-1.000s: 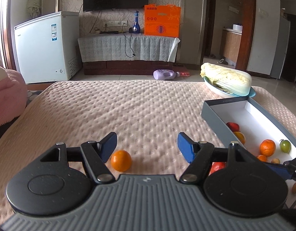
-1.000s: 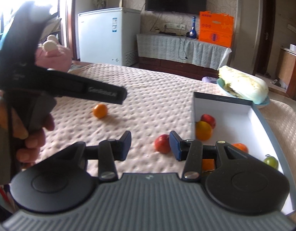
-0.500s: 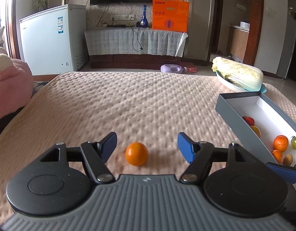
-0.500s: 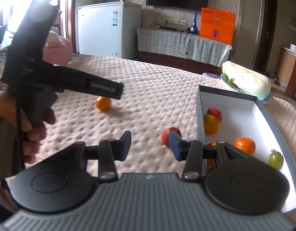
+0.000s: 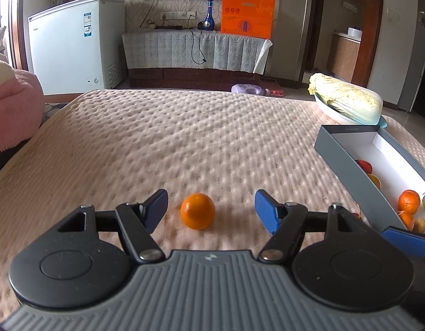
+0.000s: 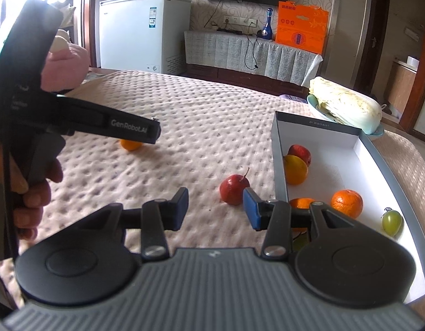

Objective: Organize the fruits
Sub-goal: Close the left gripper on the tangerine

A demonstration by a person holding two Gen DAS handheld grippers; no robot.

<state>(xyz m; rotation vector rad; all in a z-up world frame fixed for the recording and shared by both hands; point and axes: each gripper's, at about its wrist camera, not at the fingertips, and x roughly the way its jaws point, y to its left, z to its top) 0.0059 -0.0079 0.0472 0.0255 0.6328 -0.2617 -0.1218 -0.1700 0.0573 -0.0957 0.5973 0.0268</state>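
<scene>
A small orange [image 5: 197, 211] lies on the beige quilted cover, between the blue fingers of my left gripper [image 5: 211, 209], which is open and touches nothing. The same orange [image 6: 131, 144] shows in the right wrist view, half hidden behind the left tool held by a hand [image 6: 33, 193]. My right gripper [image 6: 215, 208] is open; a red apple [image 6: 234, 189] with a stem sits just ahead, near its right finger. The grey box [image 6: 280, 162] at the right holds several fruits: oranges, a red apple, a green grape [image 6: 391, 220].
A Chinese cabbage [image 5: 347, 102] on a blue plate lies behind the box [image 5: 339, 149]. A pink plush cushion [image 5: 13, 107] sits at the left edge of the cover. Beyond are a white freezer [image 5: 77, 52], a covered cabinet and an orange bag.
The left gripper shifted left and lowered, so the orange went from beside its left finger to between the fingers. In the right view the apple drew nearer; both jaws kept their width.
</scene>
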